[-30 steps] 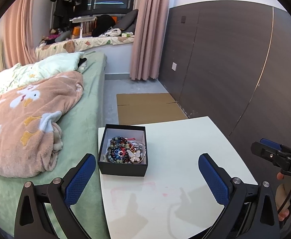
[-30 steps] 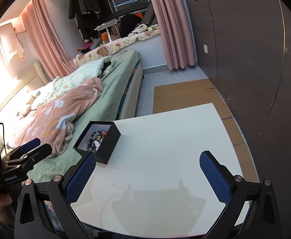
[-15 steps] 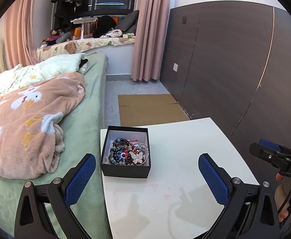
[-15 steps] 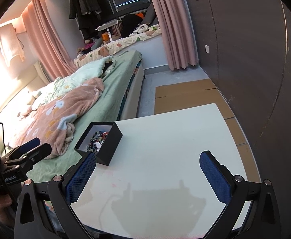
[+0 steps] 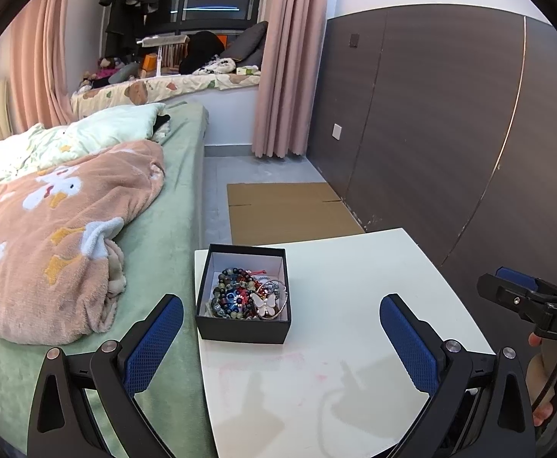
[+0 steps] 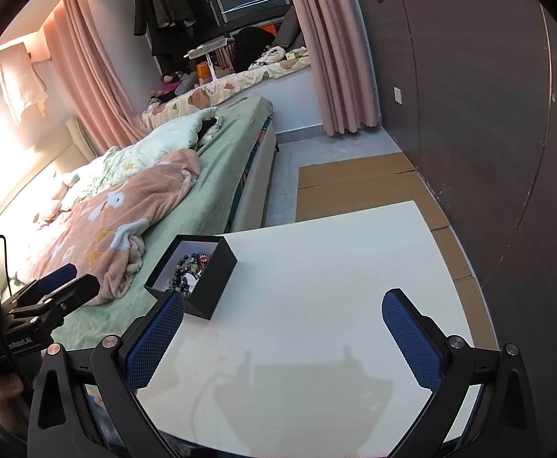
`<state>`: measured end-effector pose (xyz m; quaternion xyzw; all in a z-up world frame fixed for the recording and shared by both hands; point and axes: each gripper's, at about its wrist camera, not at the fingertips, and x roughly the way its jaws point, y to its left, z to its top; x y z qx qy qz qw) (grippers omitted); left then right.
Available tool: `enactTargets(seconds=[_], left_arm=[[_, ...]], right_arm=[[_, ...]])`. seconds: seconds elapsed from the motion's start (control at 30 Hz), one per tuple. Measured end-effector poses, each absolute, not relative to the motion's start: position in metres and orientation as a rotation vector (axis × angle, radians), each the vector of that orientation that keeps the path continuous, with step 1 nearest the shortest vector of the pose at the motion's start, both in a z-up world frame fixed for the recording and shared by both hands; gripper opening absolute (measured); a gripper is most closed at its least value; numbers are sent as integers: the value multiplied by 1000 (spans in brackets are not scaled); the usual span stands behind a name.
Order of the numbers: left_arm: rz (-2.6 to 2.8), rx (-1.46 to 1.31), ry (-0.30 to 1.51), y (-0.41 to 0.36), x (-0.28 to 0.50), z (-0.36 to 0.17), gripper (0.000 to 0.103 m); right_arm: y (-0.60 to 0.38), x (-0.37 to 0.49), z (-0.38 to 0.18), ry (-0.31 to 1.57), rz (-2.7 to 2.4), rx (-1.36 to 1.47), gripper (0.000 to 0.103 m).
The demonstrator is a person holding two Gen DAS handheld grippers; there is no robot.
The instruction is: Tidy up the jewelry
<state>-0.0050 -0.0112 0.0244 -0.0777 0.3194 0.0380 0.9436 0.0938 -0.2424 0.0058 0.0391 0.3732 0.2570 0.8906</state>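
Left wrist view shows your left gripper point(image 5: 281, 339) spread wide, aimed at the black jewelry box point(image 5: 244, 293) of tangled bracelets point(image 5: 246, 293) on the white table point(image 5: 354, 290), while your right gripper point(image 6: 283, 337) hangs equally wide, ready to assist.

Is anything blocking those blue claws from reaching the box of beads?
Nothing visible does. The open black box sits near the white table's left edge, with bare tabletop between it and both open grippers, left and right.

Both wrist views look forward and down over the white table point(image 5: 354, 274) from near its front edge — the left one close behind the black box point(image 5: 240, 330), the right one further right — sharing table, box point(image 6: 217, 286) and bed point(image 6: 217, 175).
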Motion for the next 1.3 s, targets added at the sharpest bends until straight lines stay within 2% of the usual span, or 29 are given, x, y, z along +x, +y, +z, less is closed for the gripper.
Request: enactTargets(seconds=[1.3], left_arm=[[68, -139, 640, -16, -4, 29, 103]], right_arm=[[-243, 93, 7, 773, 533, 78, 103]])
